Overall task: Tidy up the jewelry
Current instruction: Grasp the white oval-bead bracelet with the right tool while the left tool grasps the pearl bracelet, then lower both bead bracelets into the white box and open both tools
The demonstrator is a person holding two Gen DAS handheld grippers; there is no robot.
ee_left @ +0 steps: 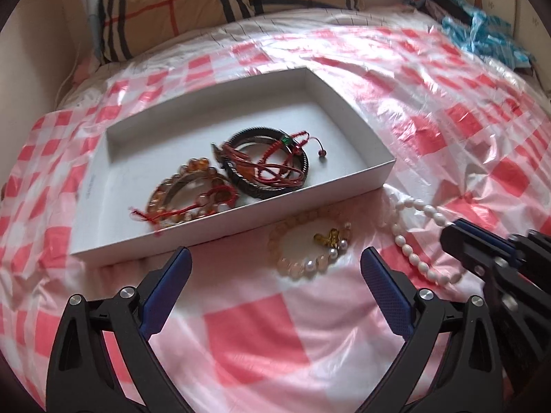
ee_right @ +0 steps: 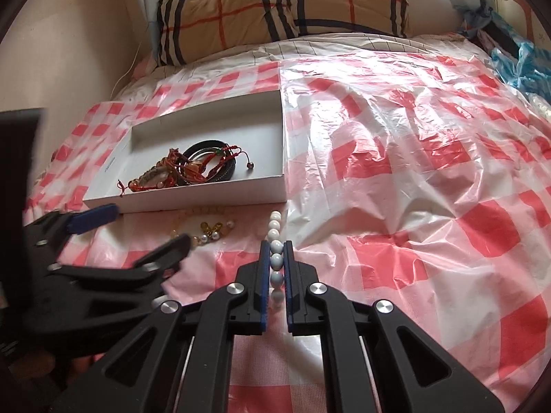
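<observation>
Presently the right gripper [ee_right: 275,258] is clamped narrow on the white bead strand [ee_right: 275,241], evidently to carry it to the white box [ee_left: 358,180] just ahead, where several bracelets [ee_left: 265,165] already lie. The left gripper [ee_left: 275,275] stands wide and unloaded over the pale bead bracelet [ee_left: 310,254] beside the box, apparently next. Everything rests on a crinkled red-checked plastic sheet [ee_right: 413,172] spread over a bed, with a plaid pillow [ee_right: 275,10] at the head.

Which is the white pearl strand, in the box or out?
Out: white pearl strand lies on the checked sheet beside the white box, pinched by the right gripper.
</observation>
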